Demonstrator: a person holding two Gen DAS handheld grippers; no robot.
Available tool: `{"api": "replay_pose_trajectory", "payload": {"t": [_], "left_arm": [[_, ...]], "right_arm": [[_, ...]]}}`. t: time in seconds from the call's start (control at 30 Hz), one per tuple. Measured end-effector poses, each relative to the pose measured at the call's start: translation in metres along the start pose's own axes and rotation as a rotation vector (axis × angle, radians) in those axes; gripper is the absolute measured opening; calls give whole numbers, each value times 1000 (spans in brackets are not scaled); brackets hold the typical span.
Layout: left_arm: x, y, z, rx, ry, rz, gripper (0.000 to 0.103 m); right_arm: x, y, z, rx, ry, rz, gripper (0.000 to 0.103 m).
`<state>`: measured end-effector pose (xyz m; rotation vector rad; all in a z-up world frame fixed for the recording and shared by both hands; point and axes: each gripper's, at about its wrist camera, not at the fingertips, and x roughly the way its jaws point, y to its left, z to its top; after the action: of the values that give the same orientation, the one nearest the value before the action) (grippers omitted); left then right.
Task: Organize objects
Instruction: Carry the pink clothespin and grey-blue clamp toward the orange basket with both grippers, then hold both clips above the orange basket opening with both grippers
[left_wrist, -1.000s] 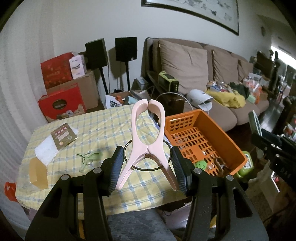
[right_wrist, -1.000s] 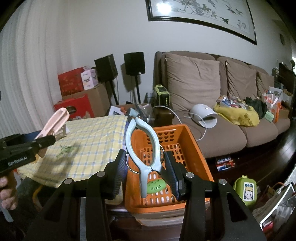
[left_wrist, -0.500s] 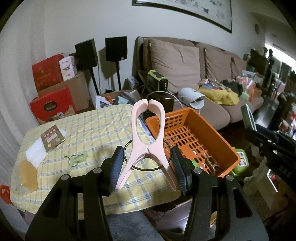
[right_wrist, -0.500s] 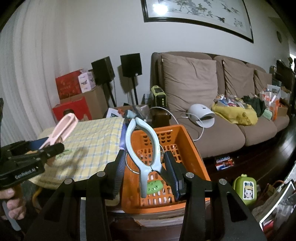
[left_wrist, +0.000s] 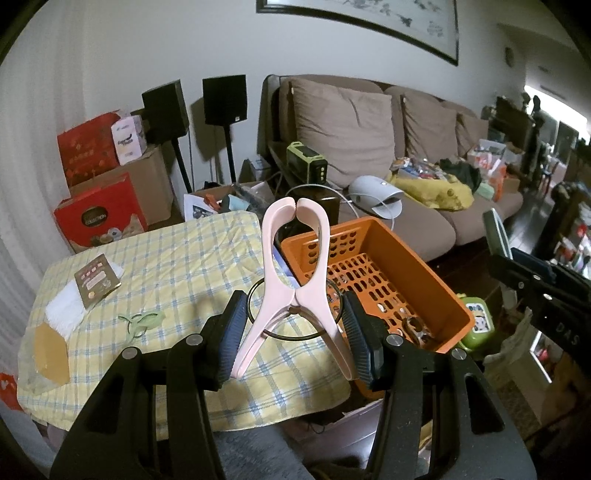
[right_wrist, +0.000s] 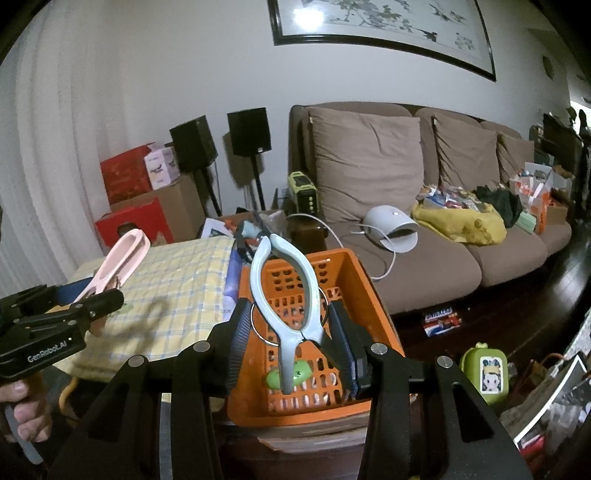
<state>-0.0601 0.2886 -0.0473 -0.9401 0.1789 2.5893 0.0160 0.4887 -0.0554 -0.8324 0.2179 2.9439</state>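
Carried sideways toward the orange basket (left_wrist: 424, 273), the pink clip (left_wrist: 295, 280) was clamped in the left gripper (left_wrist: 295, 332); the blue clip (right_wrist: 286, 306), seemingly clamped in the right gripper (right_wrist: 288, 339), was held above it, both apparently awaiting release.

Look at the left gripper (right_wrist: 99, 299) in your right wrist view: its black body carries white lettering, "GenRobot.AI". In your left wrist view, the black body of the right gripper (left_wrist: 546, 295) shows pale letters that read roughly "DAS", cut off at the frame edge. The red gift box (left_wrist: 99, 218) behind the table bears a dark round badge whose word looks like "COLLECTION", though it is blurred. Print on the white carton, the floor packet and the card stays too small to read.
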Motion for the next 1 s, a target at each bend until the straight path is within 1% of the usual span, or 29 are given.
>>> {"api": "replay_pose_trajectory", "payload": {"t": [1.0], "left_arm": [[16,-16,10,3,-11,-20,49]], "right_arm": [[7,-21,-2,32,22,-29,43]]}}
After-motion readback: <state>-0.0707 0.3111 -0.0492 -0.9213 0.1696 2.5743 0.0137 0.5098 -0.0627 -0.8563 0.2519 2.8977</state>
